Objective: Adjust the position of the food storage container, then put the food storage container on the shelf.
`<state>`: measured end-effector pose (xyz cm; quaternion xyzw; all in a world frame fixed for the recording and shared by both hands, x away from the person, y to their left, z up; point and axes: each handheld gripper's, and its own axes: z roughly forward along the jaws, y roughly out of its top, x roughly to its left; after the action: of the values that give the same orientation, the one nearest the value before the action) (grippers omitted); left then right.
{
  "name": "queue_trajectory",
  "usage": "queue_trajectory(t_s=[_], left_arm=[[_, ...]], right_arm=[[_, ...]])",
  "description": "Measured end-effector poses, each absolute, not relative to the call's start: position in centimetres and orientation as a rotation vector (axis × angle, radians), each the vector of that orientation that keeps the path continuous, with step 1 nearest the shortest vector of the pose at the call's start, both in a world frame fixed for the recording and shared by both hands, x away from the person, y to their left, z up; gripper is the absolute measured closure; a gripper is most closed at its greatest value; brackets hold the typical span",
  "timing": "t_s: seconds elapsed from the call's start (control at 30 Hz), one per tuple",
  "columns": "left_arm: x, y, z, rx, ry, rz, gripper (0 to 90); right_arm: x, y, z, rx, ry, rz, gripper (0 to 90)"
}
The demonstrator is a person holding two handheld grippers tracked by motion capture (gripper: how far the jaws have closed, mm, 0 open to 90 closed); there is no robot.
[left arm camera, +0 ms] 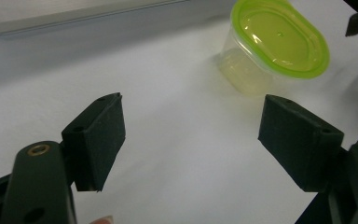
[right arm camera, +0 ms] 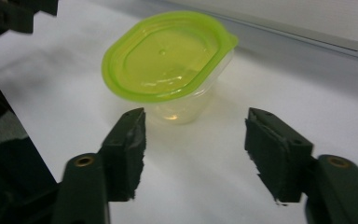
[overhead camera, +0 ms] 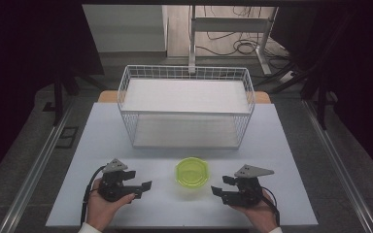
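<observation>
A small clear plastic tub with a lime-green lid (overhead camera: pixel 192 172) stands upright on the white table (overhead camera: pixel 92 141), between the two hands. My left gripper (overhead camera: pixel 141 187) is held to the tub's left, open, its jaws spread with nothing between them; in its own view the tub (left arm camera: pixel 275 46) sits ahead and to the right of my left gripper (left arm camera: pixel 191 135). To the tub's right my right gripper (overhead camera: pixel 221 187) is open too. From its camera the tub (right arm camera: pixel 168 60) stands just beyond my right gripper (right arm camera: pixel 196 140), outside the jaws and apart from them.
A white wire basket (overhead camera: pixel 187 104) with a flat white bottom stands across the back half of the table. Bare tabletop surrounds the tub. Beyond the table are a desk frame (overhead camera: pixel 233 29) and loose cables on the floor.
</observation>
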<state>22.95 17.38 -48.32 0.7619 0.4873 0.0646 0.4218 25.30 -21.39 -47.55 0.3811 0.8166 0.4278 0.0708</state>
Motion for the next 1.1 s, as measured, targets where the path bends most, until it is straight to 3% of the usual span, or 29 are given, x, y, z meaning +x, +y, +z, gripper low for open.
queue_trajectory(t_s=[0.47,1.1], left_arm=[[22.8,17.1,-47.9,1.858,1.208,0.067,22.0],[26.1,14.6,-48.2,1.742,1.254,-0.155,30.1]], right_arm=[[26.4,-22.0,-47.6,1.233,2.452,1.391,32.9],[30.1,-21.1,-47.7,1.405,2.453,1.484,40.7]])
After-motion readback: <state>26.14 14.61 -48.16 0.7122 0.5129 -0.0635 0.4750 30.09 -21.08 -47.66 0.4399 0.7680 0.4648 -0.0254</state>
